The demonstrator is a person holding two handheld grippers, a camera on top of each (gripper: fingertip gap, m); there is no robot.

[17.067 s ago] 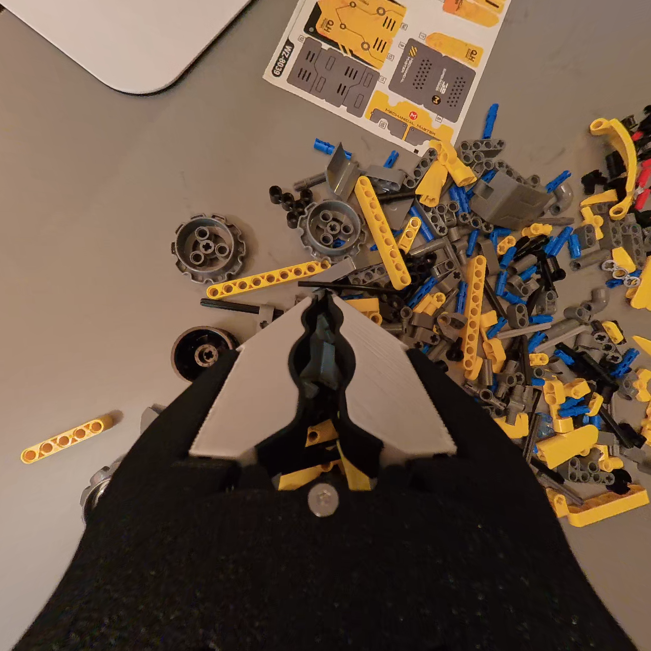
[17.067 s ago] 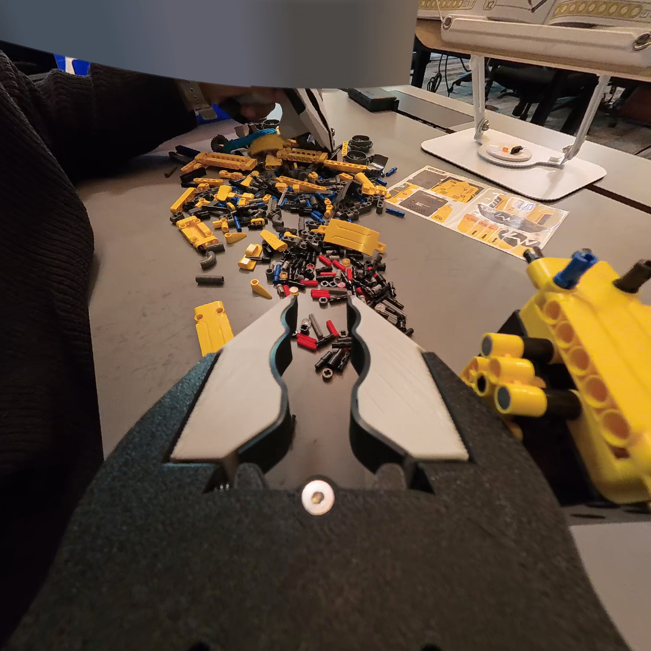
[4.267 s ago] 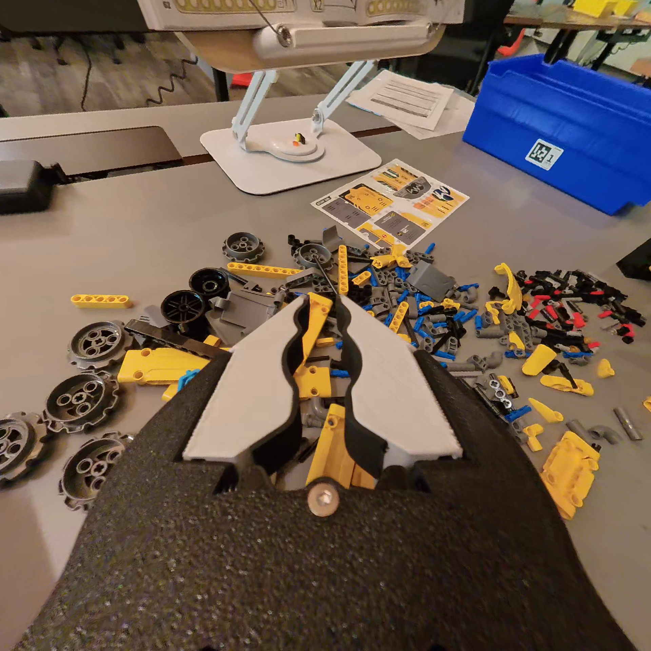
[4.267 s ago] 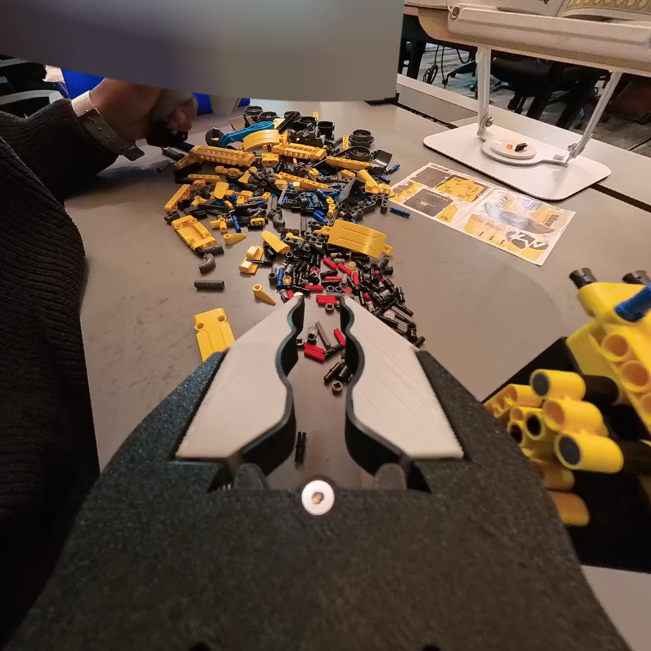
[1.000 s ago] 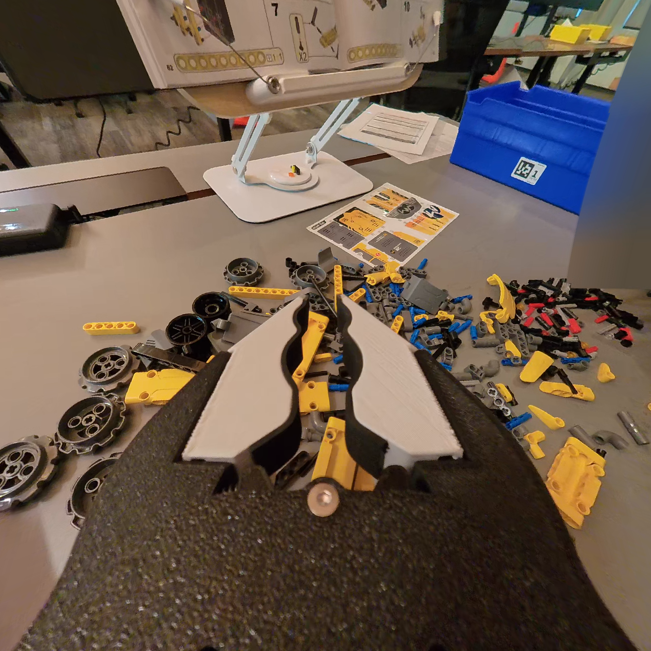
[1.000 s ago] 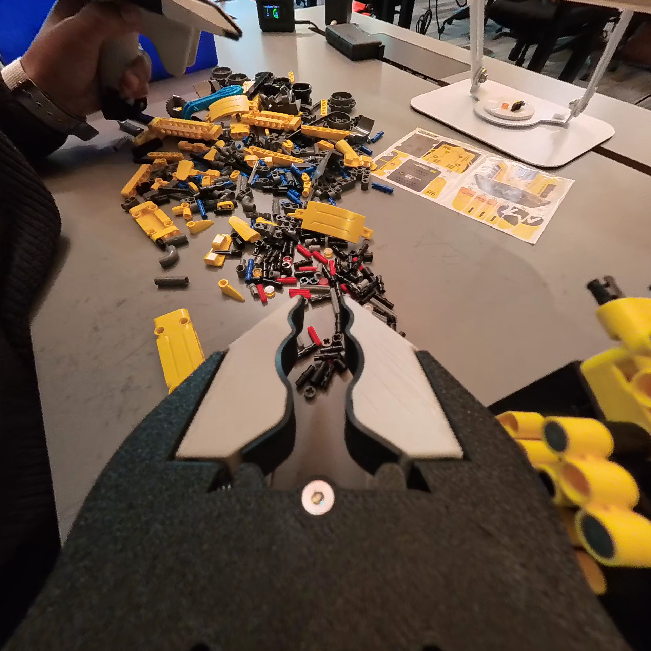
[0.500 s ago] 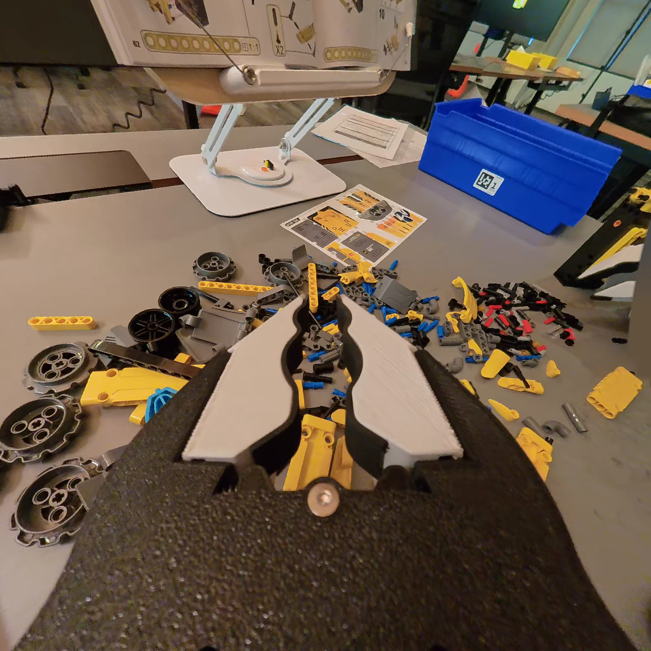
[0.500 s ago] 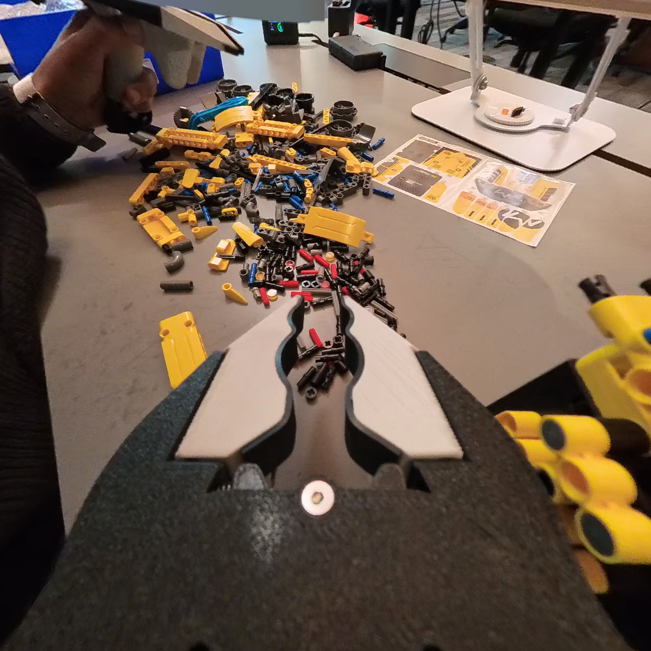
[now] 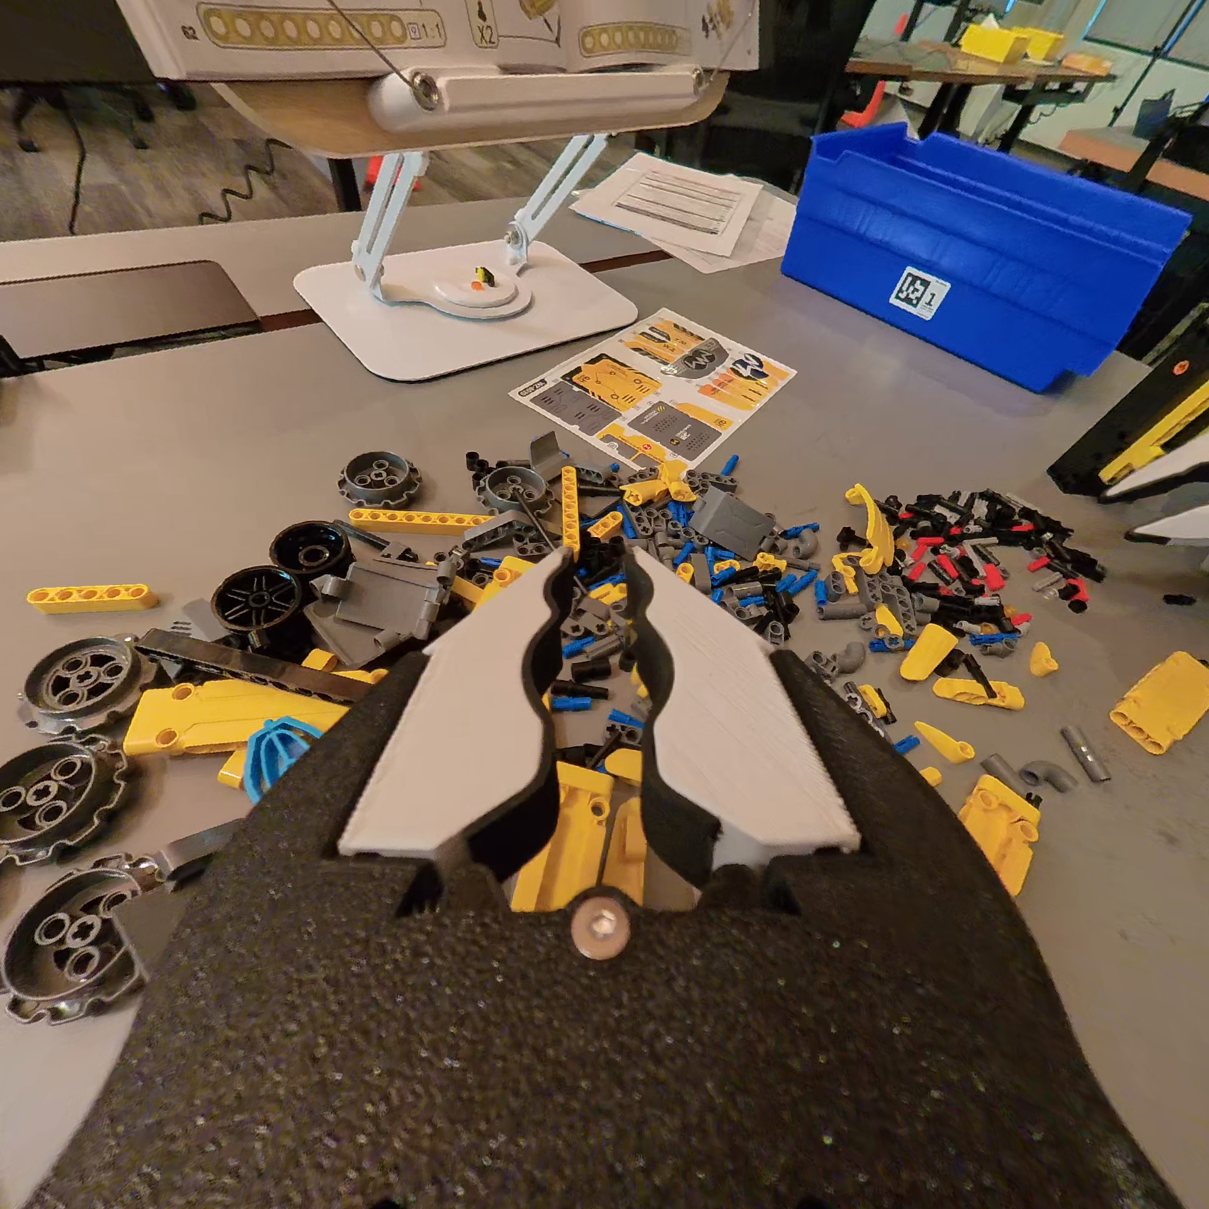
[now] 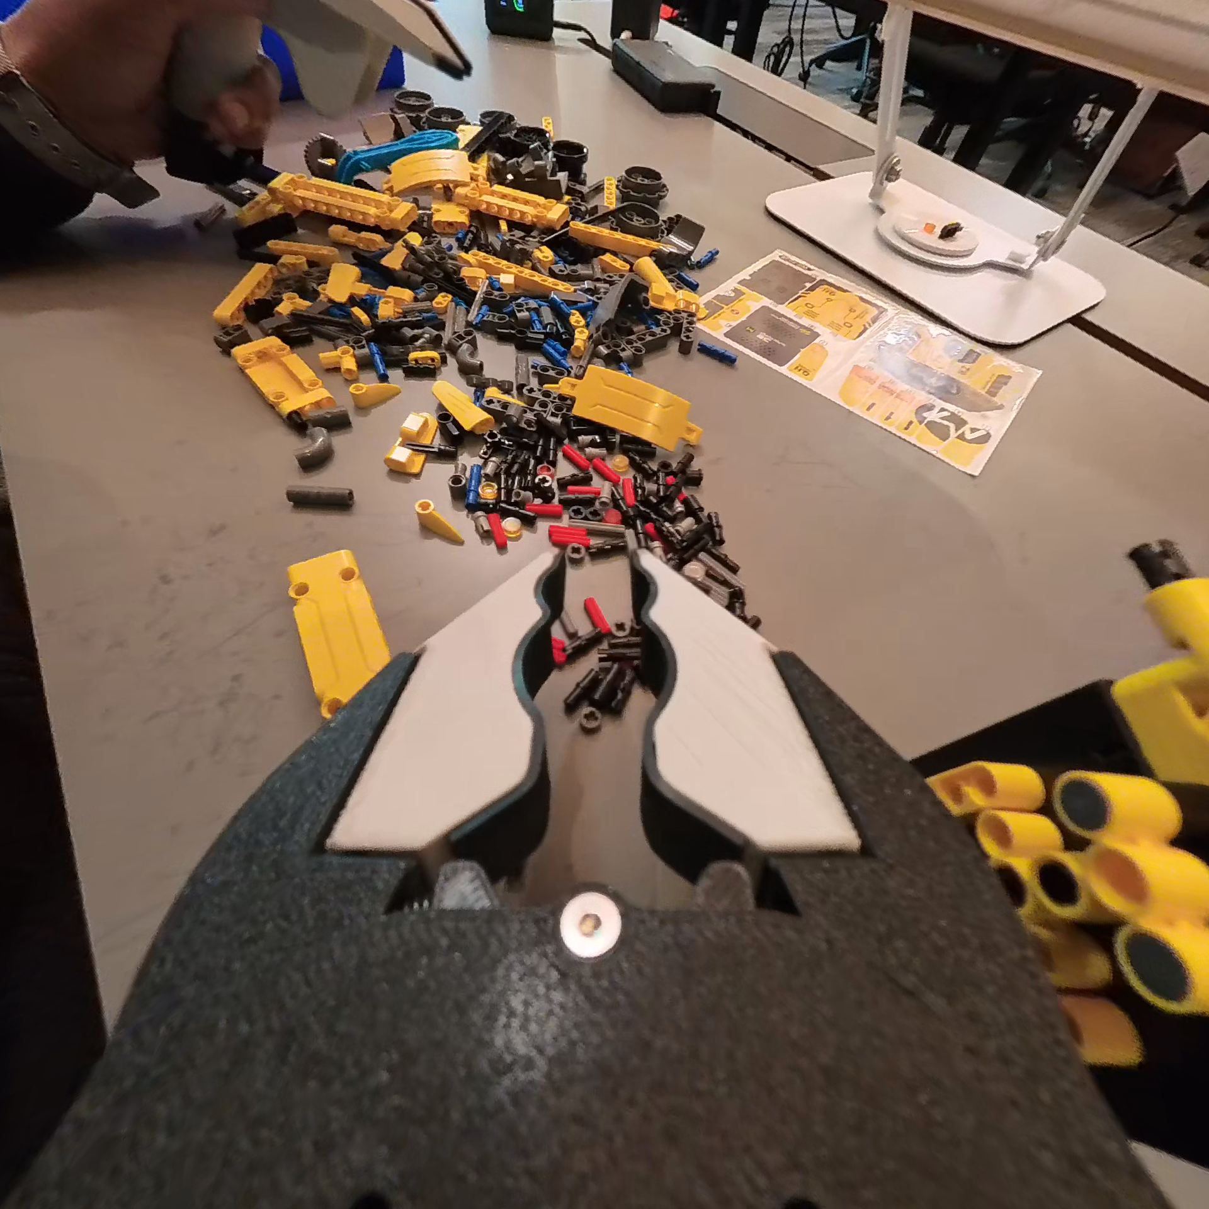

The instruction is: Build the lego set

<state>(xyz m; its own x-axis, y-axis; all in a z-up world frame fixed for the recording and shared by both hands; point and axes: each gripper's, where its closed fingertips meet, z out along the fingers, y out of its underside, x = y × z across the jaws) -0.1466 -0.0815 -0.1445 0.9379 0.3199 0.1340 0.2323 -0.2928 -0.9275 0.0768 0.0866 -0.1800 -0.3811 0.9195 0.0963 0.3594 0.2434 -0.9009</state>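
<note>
My left gripper [image 9: 598, 556] is open by a narrow gap and empty, hovering over a pile of small blue, black, grey and yellow building pieces [image 9: 661, 562]. Black wheels [image 9: 258, 598] and a long yellow panel [image 9: 229, 713] lie to its left. My right gripper [image 10: 598, 556] is also open by a narrow gap and empty, just above a scatter of black and red pins [image 10: 608, 510]. A flat yellow panel [image 10: 337, 621] lies to its left, and a partly built yellow assembly [image 10: 1112, 850] sits close on its right. A hand [image 10: 131, 72] holds the left gripper at the far left.
A sticker sheet [image 9: 654, 392] lies beyond the pile. A white book stand [image 9: 458, 307] holding an open booklet stands behind it. A blue bin [image 9: 981, 262] is at the back right. Grey toothed wheels [image 9: 78, 680] line the left edge. The right gripper's body [image 9: 1151, 445] shows at the far right. Left tips to right tips: about 30 cm.
My left gripper has swung to the right over the pile, so blue and black pins lie under its fingers instead of a yellow beam. My right gripper has barely moved.
</note>
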